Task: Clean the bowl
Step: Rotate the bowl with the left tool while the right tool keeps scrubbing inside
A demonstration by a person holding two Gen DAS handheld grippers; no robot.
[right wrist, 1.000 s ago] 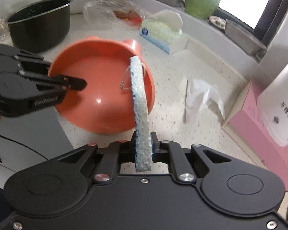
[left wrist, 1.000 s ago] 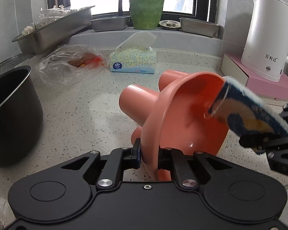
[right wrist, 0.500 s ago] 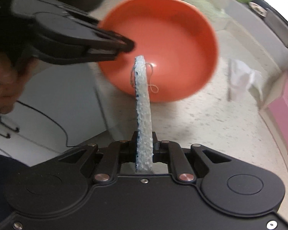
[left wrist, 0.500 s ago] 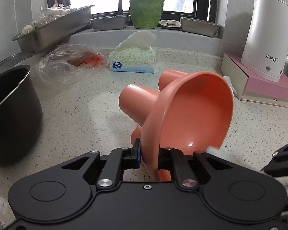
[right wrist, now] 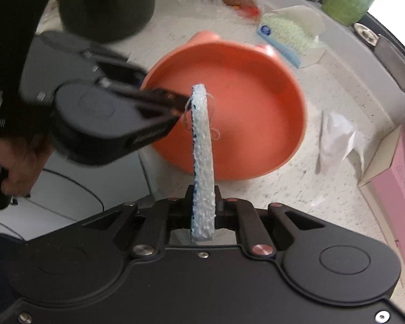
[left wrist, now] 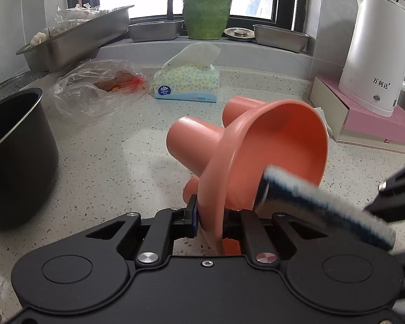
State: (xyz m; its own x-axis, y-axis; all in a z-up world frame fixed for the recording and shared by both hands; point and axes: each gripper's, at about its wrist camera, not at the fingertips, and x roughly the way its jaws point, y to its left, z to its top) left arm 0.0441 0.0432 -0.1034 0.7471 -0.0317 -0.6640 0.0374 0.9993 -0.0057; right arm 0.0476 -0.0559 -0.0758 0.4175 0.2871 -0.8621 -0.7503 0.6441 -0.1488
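The left claw [left wrist: 209,222] was clenched on the rim of the orange bowl [left wrist: 278,156], pinching the wall between its two fingers so the bowl stood tipped on edge above the speckled tabletop [left wrist: 108,162] with its hollow turned toward the other hand. That tilt seemed chosen to open the inside to wiping while one firm grip at the near rim kept it from swinging. In the right wrist view the same claw [right wrist: 183,101] reached in from the left, a hand [right wrist: 21,167] behind it.

The right claw [right wrist: 203,206] was clamped on a blue-and-white sponge cloth [right wrist: 202,148], held by its lower part so that most of its length stood free ahead of the fingers. Its far end lay over the bowl's near rim, close to the left claw's tips; whether it touched the surface could not be told, since both views were blurred there. Holding the cloth edge-on probably left a stiff, long strip to sweep the curved wall.

Beyond the bowl lay two orange cups [left wrist: 194,148] on their sides, then a tissue box [left wrist: 186,85], a plastic bag [left wrist: 100,89], a dark pot [left wrist: 16,156] and a white kettle [left wrist: 378,51] on a pink box [left wrist: 364,124].
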